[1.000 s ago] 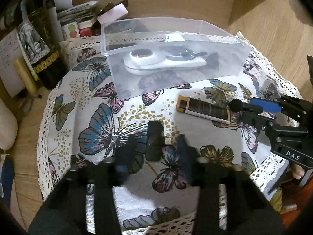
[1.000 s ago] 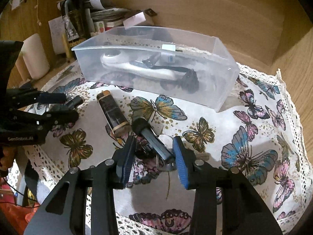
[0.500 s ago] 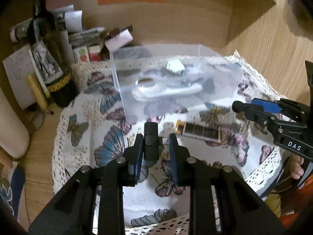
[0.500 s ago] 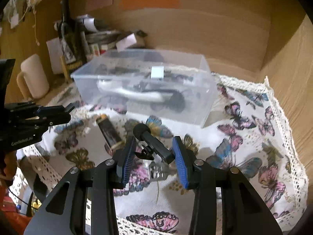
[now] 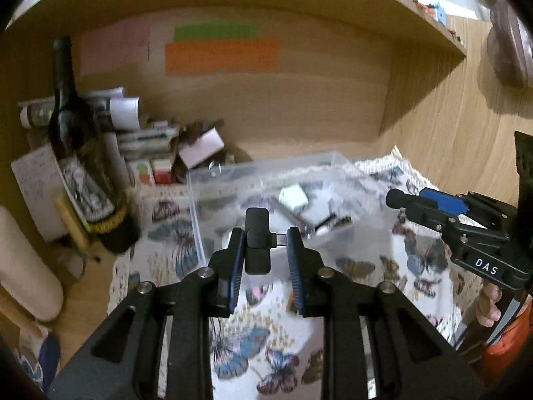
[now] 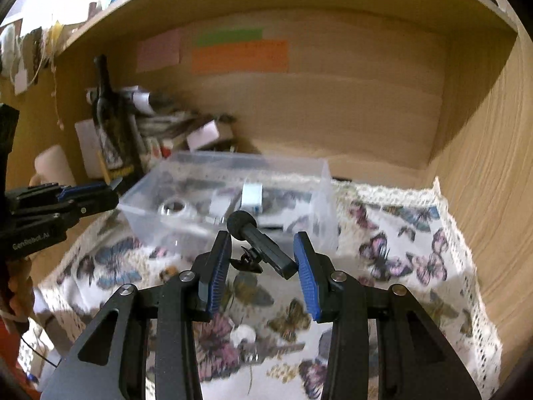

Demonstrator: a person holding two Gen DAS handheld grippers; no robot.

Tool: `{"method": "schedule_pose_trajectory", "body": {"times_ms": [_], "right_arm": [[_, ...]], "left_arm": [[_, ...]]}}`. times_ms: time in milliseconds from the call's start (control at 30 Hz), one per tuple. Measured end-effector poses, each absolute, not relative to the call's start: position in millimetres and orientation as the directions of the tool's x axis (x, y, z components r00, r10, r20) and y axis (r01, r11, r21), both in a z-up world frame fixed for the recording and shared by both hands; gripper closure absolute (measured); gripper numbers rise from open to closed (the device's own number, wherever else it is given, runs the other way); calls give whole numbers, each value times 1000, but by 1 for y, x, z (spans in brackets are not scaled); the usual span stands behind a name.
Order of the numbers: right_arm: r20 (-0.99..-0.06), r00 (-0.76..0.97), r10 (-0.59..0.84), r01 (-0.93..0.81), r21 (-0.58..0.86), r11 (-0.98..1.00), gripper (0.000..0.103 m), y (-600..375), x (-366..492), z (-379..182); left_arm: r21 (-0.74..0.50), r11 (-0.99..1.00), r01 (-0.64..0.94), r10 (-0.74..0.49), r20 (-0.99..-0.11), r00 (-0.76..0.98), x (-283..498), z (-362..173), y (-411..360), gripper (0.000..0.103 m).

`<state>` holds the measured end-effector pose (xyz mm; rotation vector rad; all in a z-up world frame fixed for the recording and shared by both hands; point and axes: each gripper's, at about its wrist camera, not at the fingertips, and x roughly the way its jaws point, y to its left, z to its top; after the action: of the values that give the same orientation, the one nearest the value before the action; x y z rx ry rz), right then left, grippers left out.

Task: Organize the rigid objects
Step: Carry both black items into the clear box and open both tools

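Observation:
My left gripper is shut on a small black adapter with a metal plug and holds it in the air in front of the clear plastic box. My right gripper is shut on a black clip-on microphone with a foam tip, also lifted above the butterfly cloth. The clear box holds a white device and several small items. The right gripper shows at the right of the left wrist view; the left gripper shows at the left of the right wrist view.
A dark wine bottle stands at the left beside papers and small boxes. A cream mug is at the far left. Wooden walls close the back and the right. A brown tube end lies on the cloth.
Both grippers rose from the cloth with their objects. The left closed on the black adapter and lifted it; the right lifted the microphone. Both views now look higher toward the box and back wall.

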<state>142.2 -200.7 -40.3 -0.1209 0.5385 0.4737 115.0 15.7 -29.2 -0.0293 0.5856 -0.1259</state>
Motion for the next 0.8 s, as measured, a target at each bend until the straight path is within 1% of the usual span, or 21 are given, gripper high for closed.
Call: {"method": "schedule_pose_trajectory", "body": {"times_ms": [233,433,567,800], "right_arm": [[-458,790,407,-456,5,890,67,-196,162,-12],[-450,793,411,-451,20,892,67,-187,188,-3],[-489,777,396,-447,15,894,67,-174,206,-13],[-606,706,366,-447,20,894,67,-155,237,-47]], "left_arm": [[-78,992,99,-125,-525,842,144,-13,18,78],[-104,990,95,-137,-567,812,181,-16,19,78],[-113,989,98,-147,-614,776,202,-29,15,78],[-121,986,113,-165,-689,706,231,-56,6,78]]}}
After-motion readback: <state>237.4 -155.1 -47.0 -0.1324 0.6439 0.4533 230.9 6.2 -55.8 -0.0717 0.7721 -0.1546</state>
